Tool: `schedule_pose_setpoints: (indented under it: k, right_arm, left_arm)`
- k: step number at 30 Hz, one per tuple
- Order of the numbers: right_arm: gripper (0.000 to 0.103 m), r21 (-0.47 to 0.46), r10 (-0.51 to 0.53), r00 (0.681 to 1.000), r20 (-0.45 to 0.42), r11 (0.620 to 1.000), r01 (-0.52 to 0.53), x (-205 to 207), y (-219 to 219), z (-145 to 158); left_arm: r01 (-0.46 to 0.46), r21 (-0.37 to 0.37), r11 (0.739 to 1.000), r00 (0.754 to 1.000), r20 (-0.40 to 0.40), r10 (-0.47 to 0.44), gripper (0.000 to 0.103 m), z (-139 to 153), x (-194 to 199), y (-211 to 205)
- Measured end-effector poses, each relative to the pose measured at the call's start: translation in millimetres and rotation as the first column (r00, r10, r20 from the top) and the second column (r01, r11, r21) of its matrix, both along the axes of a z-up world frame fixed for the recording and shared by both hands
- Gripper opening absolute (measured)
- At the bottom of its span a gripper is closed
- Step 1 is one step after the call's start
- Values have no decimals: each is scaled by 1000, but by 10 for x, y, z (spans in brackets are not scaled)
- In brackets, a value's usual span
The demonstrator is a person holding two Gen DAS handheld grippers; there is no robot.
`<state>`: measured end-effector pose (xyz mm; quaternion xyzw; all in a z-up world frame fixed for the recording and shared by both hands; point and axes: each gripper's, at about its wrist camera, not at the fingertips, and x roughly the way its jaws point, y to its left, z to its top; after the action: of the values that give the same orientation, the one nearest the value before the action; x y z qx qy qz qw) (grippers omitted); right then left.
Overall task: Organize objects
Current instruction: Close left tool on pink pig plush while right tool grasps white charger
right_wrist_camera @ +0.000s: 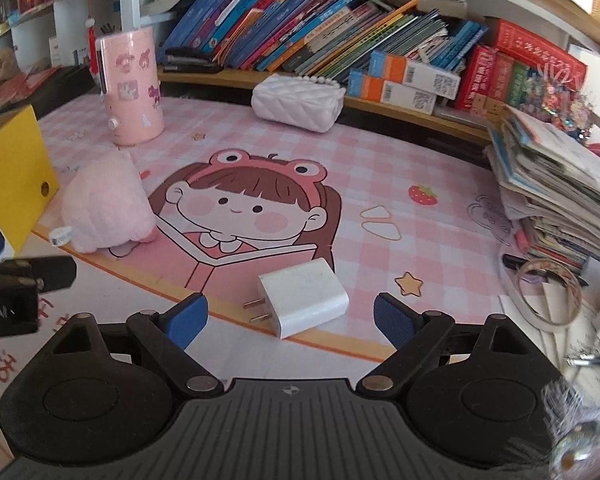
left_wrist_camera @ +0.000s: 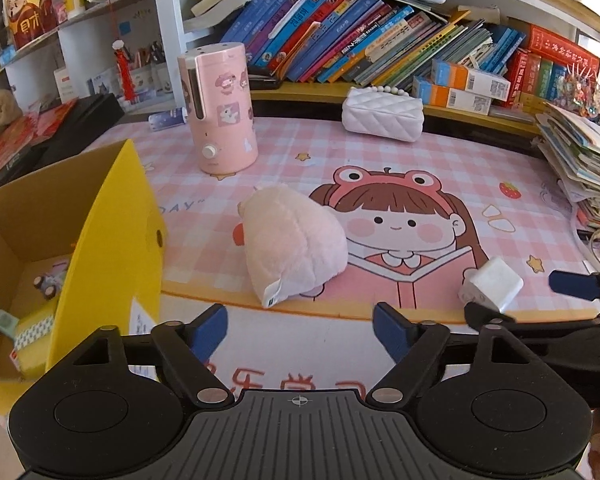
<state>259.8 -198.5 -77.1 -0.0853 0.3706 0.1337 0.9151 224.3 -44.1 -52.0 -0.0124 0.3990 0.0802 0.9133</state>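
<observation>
White, hard and light, the wall charger suits a flat-sided pinch by the spread, empty right gripper; the left gripper, also spread, faces the soft plush toy.

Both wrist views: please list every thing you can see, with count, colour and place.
plush toy: one, pale pink, on the desk mat beside the box
charger: one, white, on the mat, prongs left
box: one, yellow, open, left edge
humidifier: one, pink, upright at back
purse: one, white quilted, by the shelf
books: many, mixed colours, shelf
left gripper: open, empty
right gripper: open, before the charger
</observation>
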Motion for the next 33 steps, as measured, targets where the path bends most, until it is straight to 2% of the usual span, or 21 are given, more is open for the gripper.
schedule_pose_setpoints:
  k: [6, 11, 19, 27, 28, 30, 33]
  right_arm:
    - [83, -16, 17, 999, -47, 1000, -18, 263, -1, -140]
    - [70, -6, 47, 995, -91, 999, -48, 365, -2, -223]
    - [69, 33, 63, 992, -113, 998, -59, 346, -48, -204]
    - [69, 72, 55, 991, -125, 996, -46, 232, -120, -137]
    - [69, 71, 56, 991, -124, 996, -47, 224, -129, -128]
    - [69, 67, 57, 992, -116, 996, -49, 203, -144, -105]
    - [69, 60, 56, 993, -106, 997, -50, 192, -158, -78]
  left_arm:
    - [-9, 1, 1000, 1000, 11, 9, 87, -3, 202, -6]
    - [-50, -1, 999, 999, 8, 50, 87, -70, 389, 54]
    - [-115, 2, 993, 993, -3, 115, 87, -203, 688, 156]
    - [-124, -18, 992, 992, -38, 123, 87, -365, 925, 142]
    - [-125, -20, 992, 991, -40, 124, 86, -384, 941, 138]
    - [-133, -16, 991, 990, -42, 132, 76, -404, 963, 134]
    - [-122, -23, 992, 992, -37, 121, 67, -391, 960, 140]
